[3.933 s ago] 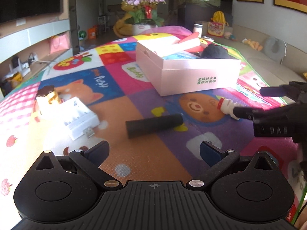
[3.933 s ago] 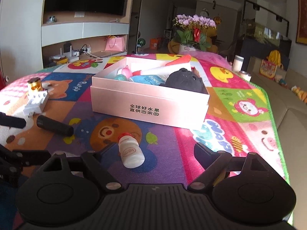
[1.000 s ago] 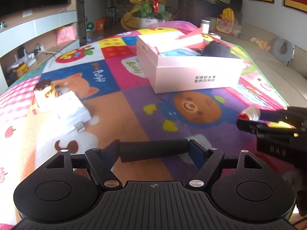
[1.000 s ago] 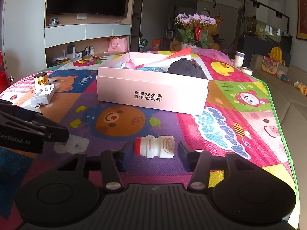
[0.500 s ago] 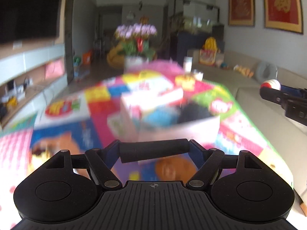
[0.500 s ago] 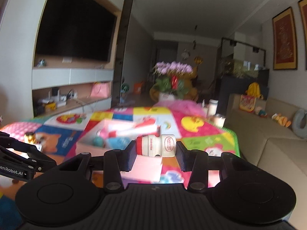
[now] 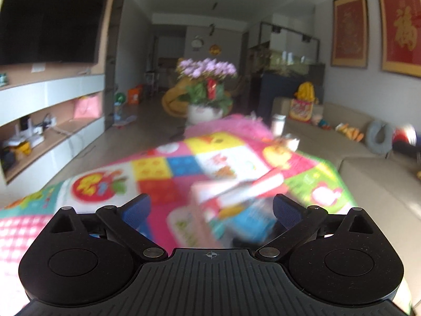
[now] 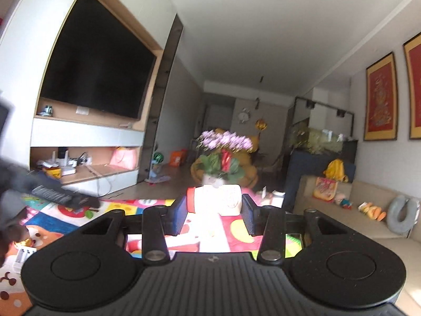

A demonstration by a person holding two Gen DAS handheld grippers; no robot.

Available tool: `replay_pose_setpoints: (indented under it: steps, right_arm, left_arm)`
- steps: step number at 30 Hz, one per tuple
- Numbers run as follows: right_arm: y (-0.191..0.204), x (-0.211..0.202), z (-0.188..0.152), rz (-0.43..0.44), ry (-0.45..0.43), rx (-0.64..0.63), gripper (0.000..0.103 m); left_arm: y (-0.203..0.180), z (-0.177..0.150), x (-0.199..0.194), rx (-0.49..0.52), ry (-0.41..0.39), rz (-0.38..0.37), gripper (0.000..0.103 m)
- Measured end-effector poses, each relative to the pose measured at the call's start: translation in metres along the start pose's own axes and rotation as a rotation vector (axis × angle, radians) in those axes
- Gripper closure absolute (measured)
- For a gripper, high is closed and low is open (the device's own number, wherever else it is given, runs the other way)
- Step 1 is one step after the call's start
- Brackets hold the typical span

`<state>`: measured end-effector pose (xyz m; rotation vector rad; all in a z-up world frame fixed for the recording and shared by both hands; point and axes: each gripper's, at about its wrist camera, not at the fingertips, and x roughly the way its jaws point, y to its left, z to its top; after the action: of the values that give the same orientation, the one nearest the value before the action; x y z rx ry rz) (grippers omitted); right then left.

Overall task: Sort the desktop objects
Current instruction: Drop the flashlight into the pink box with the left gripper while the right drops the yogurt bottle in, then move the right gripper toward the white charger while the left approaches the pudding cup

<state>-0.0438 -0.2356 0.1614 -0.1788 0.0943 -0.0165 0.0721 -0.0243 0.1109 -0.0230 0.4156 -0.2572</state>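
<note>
1. Bottle point(image 8: 214, 199), small and white with a red cap, lies sideways between the pads of the right gripper point(image 8: 213, 212), which is clamped on its two ends; glare washes out the label, so its print cannot be read.
2. Left gripper point(image 7: 211, 209) has just been opening its jaws; they stand wide apart with nothing between them.
3. Pink box point(image 7: 236, 192) sits below and ahead of the left gripper, blurred, holding mixed coloured items.
4. Play mat point(image 7: 158, 168) of bright cartoon squares lies under the box; its lettering is too smeared to read.
5. Flower pot point(image 7: 206, 89) with purple blooms stands beyond the mat.
6. Red framed hangings point(image 7: 400, 34) on the right wall carry a gold Chinese character.
</note>
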Motion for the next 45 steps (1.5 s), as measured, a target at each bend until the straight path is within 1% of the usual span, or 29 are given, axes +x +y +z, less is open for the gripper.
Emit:
replay_pose_setpoints:
  steps: [1,4,7,9,10,11,13,17,20,21,23,25,27,30,32,34,37,39,40,42,45]
  right_arm:
    - [0.002,0.007,0.001,0.018,0.017,0.01,0.06]
    - [0.009,0.035,0.009,0.088,0.076,0.051,0.06]
    - [0.022,0.073,0.02,0.17,0.16,0.092,0.06]
    - [0.031,0.097,0.025,0.227,0.223,0.107,0.056]
    - [0.036,0.104,0.026,0.232,0.24,0.116,0.05]
    - [0.042,0.108,0.025,0.23,0.246,0.118,0.049]
    - [0.051,0.11,0.023,0.232,0.252,0.112,0.048]
    - [0.063,0.1,0.008,0.238,0.286,0.121,0.038]
    - [0.08,0.094,-0.009,0.256,0.329,0.086,0.035]
    - [0.09,0.093,-0.016,0.278,0.347,0.063,0.035]
    - [0.11,0.089,-0.029,0.326,0.376,0.016,0.034]
    - [0.136,0.083,-0.043,0.394,0.411,-0.029,0.034]
    - [0.162,0.077,-0.052,0.479,0.44,-0.059,0.034]
    - [0.199,0.075,-0.06,0.59,0.485,-0.064,0.034]
    - [0.221,0.08,-0.065,0.638,0.522,-0.054,0.033]
    - [0.244,0.093,-0.071,0.641,0.573,-0.048,0.033]
    - [0.266,0.106,-0.078,0.666,0.622,-0.031,0.033]
    - [0.273,0.109,-0.083,0.67,0.635,-0.041,0.041]
    - [0.275,0.108,-0.085,0.666,0.641,-0.058,0.055]
    - [0.269,0.103,-0.085,0.66,0.635,-0.074,0.056]
    - [0.246,0.087,-0.08,0.683,0.601,-0.094,0.056]
  left_arm:
    - [0.007,-0.015,-0.004,0.01,0.022,0.024,0.001]
    - [0.023,-0.053,-0.014,0.017,0.084,0.064,0.001]
    - [0.039,-0.083,-0.024,-0.022,0.126,0.094,0.001]
    - [0.049,-0.097,-0.03,-0.045,0.147,0.107,0.001]
    - [0.053,-0.103,-0.034,-0.05,0.153,0.12,0.001]
    - [0.057,-0.108,-0.036,-0.05,0.155,0.133,0.001]
    - [0.064,-0.114,-0.041,-0.047,0.155,0.156,0.001]
    - [0.076,-0.119,-0.047,-0.063,0.149,0.168,0.001]
    - [0.083,-0.121,-0.049,-0.075,0.143,0.221,0.001]
    - [0.087,-0.12,-0.052,-0.085,0.138,0.238,0.001]
    - [0.097,-0.118,-0.059,-0.096,0.12,0.302,0.001]
    - [0.11,-0.117,-0.067,-0.119,0.105,0.36,0.0]
    - [0.124,-0.116,-0.074,-0.154,0.097,0.397,0.0]
    - [0.142,-0.116,-0.087,-0.198,0.085,0.441,0.0]
    - [0.148,-0.116,-0.092,-0.22,0.081,0.448,0.0]
    - [0.15,-0.116,-0.095,-0.23,0.081,0.444,0.0]
    - [0.15,-0.116,-0.097,-0.228,0.08,0.434,0.0]
    - [0.149,-0.115,-0.095,-0.226,0.083,0.428,0.0]
    - [0.148,-0.115,-0.095,-0.227,0.086,0.423,0.0]
    - [0.146,-0.116,-0.092,-0.231,0.094,0.411,0.0]
    - [0.139,-0.118,-0.084,-0.236,0.118,0.374,0.0]
